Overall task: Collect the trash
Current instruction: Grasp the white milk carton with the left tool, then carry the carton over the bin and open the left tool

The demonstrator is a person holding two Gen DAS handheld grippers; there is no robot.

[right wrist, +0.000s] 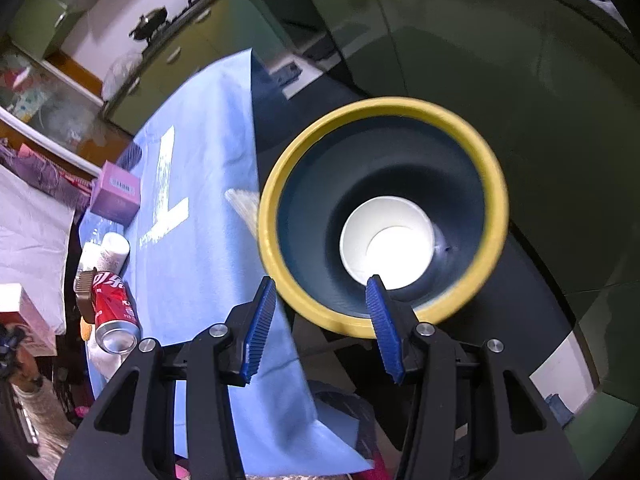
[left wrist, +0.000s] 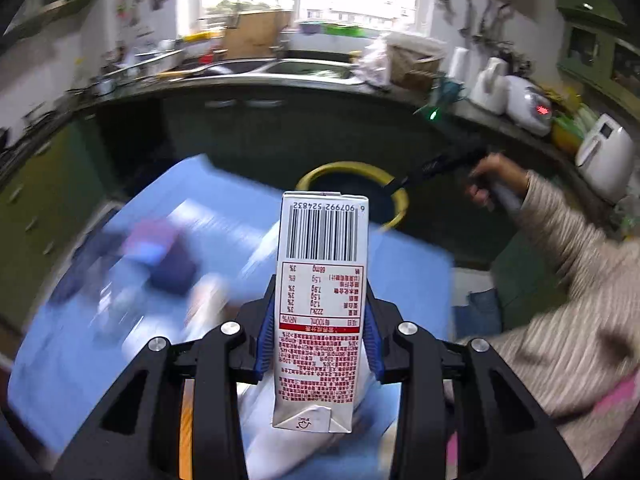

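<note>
A blue-clothed table (left wrist: 100,360) stands beside a yellow-rimmed bin (right wrist: 384,216) holding a white paper cup (right wrist: 387,242). The left gripper (left wrist: 320,344) clamps a drink carton (left wrist: 322,300) raised above the table. The right gripper (right wrist: 320,328) hangs empty, jaws part open. Carry the carton squarely over the rim before letting go.

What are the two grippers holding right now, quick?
Left gripper: closed on the drink carton.
Right gripper: open, holding nothing, above the yellow-rimmed bin.
</note>
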